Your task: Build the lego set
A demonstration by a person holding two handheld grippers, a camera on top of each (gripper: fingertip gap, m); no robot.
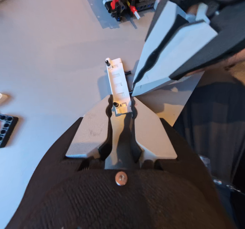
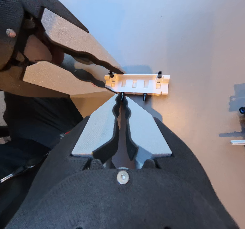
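Panel (image 2: 137,84), white, long and ribbed, lying flat on the pale worktop (image 1: 53,50). Row of rectangular recesses along its upper face. Two black pins stand upright from it, one near each end: near-end pin (image 1: 115,104) and far-end pin (image 1: 107,62) as the left wrist view shows them. Two further black pins project sideways from one long edge: one pin (image 2: 122,96) near the gripped end, the other (image 2: 144,97) farther along the same edge.

Left gripper (image 1: 121,103): jaws clenched on the near end of the panel, one fingertip on each long side of it.

Right gripper (image 2: 122,98): jaws drawn nearly together round the side pin nearest the left gripper; tips just beside the panel's edge. Whether the pads actually press the pin cannot be told. In the left wrist view this gripper comes in from the right, its tips touching or just beside the panel's right edge.

Partly built model (image 1: 126,1), black with red beams and blue pin ends, on the worktop well beyond the panel, at the top of the left wrist view.

Black frame piece (image 1: 6,128) with round holes, at the left edge of the same view, well apart from the panel.

Person's dark clothing (image 2: 33,116) visible past the worktop edge.
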